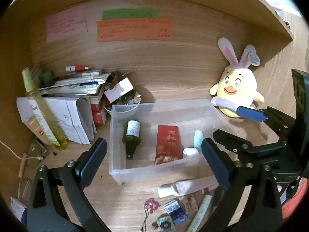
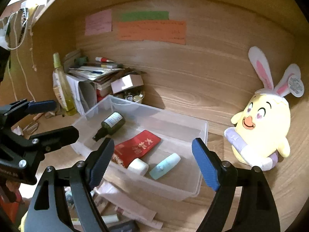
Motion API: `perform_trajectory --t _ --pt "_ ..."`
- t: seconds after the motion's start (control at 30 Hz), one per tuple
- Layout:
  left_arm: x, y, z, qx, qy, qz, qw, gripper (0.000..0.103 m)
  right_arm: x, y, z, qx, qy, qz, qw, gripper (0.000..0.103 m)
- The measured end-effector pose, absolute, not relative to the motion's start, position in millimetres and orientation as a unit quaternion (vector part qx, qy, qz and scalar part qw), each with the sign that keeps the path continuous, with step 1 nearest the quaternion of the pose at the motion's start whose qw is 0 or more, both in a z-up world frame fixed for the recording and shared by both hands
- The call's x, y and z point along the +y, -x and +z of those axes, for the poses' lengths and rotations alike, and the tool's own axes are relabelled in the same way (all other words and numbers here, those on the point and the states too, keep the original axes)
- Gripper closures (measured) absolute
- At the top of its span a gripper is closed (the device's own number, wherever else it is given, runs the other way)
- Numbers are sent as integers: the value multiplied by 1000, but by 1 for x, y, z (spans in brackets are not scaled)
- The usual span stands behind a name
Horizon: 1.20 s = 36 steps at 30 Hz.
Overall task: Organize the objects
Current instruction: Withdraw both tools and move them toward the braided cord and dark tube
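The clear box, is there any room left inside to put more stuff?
Yes. The clear box has bare floor along its back wall, behind the dark bottle, red packet and blue tube. Bare desk also lies between the box and the plush chick. The stacked papers corner is crowded.

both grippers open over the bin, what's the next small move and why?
Probably lower the left gripper toward the pink-white tube lying on the desk just in front of the clear bin. Both grippers are open and empty; the right gripper hovers over the bin. The bin already holds a dark bottle, a red packet and a pale blue tube, while small items remain outside.
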<state>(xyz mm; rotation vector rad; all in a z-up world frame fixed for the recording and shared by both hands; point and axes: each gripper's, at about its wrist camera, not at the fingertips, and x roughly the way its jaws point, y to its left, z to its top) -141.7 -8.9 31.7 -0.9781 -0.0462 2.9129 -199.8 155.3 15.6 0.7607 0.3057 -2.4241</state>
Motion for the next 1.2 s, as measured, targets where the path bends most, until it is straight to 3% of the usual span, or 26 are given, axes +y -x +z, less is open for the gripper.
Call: perform_trajectory --t 1.2 --pt "-34 45 -77 -62 429 901 6 4 182 132 -83 66 -406 -875 257 22"
